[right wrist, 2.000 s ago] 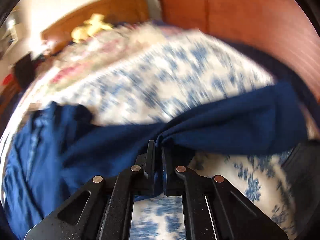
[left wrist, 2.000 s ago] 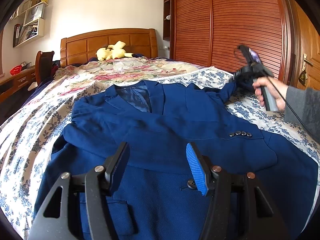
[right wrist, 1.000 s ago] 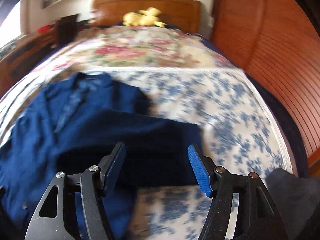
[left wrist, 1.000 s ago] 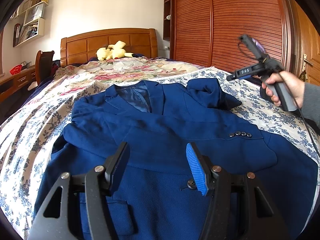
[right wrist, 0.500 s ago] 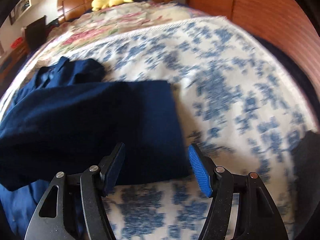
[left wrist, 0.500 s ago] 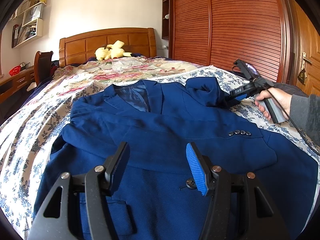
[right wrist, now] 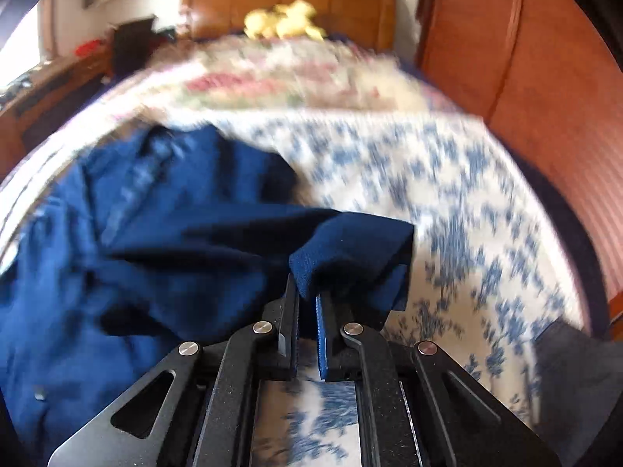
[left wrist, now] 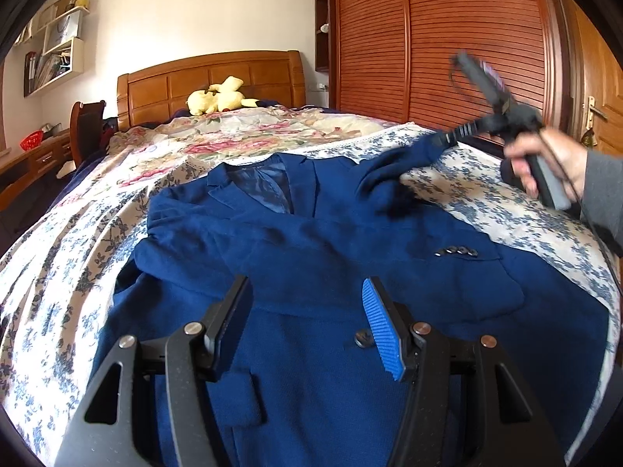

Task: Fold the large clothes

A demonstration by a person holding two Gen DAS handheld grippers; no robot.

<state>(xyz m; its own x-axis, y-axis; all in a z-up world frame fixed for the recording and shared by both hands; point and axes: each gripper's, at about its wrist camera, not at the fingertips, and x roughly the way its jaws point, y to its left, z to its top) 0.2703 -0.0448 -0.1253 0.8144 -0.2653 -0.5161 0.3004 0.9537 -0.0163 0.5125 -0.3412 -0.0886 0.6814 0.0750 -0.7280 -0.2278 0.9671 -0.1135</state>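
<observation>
Sleeve cuff pinched at the bed's right side

The blue jacket (left wrist: 311,272) lay face-up on the bed (left wrist: 50,257), bare quilt on both sides. The right gripper (right wrist: 307,303), jaws just closed, pinched the sleeve (right wrist: 350,249); the left gripper (left wrist: 307,319) hovered spread over the hem.

Bright daylight, right-wrist motion blur

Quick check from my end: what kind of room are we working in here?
A bedroom, by the look of it: a bed with a wooden headboard and floral bedspread, a slatted wooden wardrobe, and a yellow plush toy by the headboard.
</observation>
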